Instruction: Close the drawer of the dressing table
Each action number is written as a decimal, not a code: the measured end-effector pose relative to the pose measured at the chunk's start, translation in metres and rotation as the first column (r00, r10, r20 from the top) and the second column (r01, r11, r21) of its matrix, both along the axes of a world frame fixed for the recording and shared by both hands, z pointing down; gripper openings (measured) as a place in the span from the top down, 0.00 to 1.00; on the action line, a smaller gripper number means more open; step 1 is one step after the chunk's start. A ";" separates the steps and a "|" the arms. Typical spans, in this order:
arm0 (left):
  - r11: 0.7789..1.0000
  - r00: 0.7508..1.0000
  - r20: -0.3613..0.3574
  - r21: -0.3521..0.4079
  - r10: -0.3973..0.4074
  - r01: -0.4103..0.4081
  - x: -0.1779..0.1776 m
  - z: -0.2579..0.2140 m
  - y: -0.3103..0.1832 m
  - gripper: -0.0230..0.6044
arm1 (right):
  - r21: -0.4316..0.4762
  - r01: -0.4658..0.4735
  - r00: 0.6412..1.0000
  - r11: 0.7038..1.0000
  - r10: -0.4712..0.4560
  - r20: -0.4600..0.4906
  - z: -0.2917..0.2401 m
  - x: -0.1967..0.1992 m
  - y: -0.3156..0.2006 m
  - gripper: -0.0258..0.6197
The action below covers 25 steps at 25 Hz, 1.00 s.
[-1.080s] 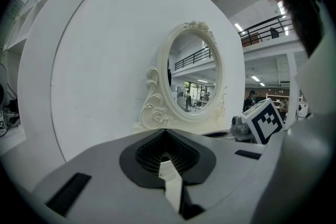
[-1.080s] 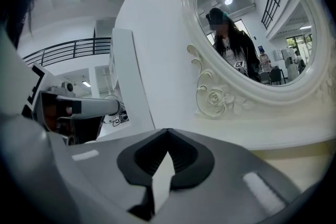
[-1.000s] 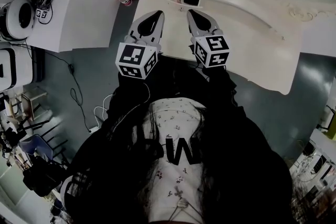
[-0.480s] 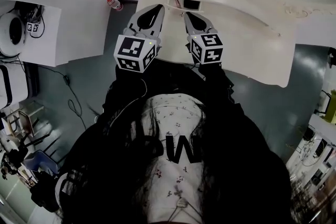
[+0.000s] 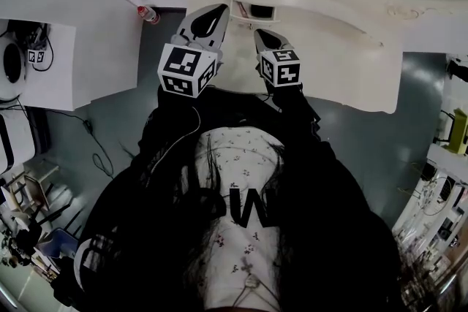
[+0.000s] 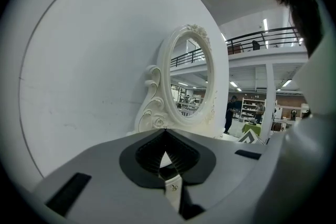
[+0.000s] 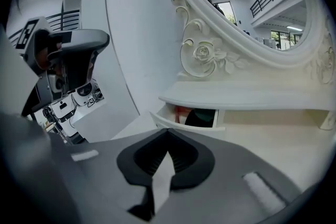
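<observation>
- Your left gripper [image 5: 218, 9] has its fingers closed tip to tip with nothing between them. It points at the oval mirror [image 6: 192, 79] and the plain white wall [image 6: 94, 71] beside it.
- Your right gripper [image 5: 259, 33] is the same: fingers pressed together and empty.
- The drawer [image 7: 190, 117] is pulled out from under the low shelf below the mirror frame. Something red and something dark lie inside it. It sits just ahead of your right gripper, not touching it.
- From your head, the drawer shows between the tips of the two grippers, close beside the left one.
- The worktop [image 5: 344, 62] of the dressing table is cream-white and bare where it shows.
- Below you is a grey floor [image 5: 110, 120]. A small red-capped bottle [image 5: 146, 13] lies at the foot of a white panel.
- The room is a tall hall, with a railed upper walkway [image 6: 262, 39] and strip lights overhead.
</observation>
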State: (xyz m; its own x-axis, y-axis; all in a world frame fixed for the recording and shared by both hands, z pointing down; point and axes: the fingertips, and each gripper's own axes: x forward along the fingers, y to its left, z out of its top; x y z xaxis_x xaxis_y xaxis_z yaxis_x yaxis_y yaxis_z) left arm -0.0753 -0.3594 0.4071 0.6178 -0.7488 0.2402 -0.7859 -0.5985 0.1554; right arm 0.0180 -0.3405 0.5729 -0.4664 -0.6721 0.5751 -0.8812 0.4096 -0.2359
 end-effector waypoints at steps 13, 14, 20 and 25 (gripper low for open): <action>0.999 0.999 0.004 0.006 0.054 -0.054 0.004 0.002 -0.020 0.96 | -0.097 -0.019 1.000 0.995 0.017 -0.021 0.034 -0.003 -0.006 0.85; 0.998 0.998 0.004 0.007 0.057 -0.057 0.005 0.002 -0.021 0.96 | -0.103 -0.020 1.000 0.994 0.017 -0.025 0.036 -0.003 -0.007 0.84; 0.998 0.998 0.011 0.004 0.062 -0.062 0.006 0.003 -0.026 0.96 | -0.142 -0.022 0.999 0.990 0.018 -0.030 0.048 -0.002 -0.011 0.82; 0.999 0.999 0.016 -0.003 0.050 -0.050 -0.001 0.005 -0.029 0.96 | -0.167 -0.044 0.998 0.985 0.036 -0.054 0.058 -0.004 -0.014 0.82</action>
State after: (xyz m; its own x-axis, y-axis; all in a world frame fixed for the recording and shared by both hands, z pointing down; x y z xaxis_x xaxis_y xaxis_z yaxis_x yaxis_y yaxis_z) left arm -0.0764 -0.3881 0.4121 0.6506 -0.7162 0.2525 -0.7572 -0.6371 0.1442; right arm 0.0141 -0.3548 0.6311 -0.4086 -0.5813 0.7037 -0.9086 0.3322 -0.2531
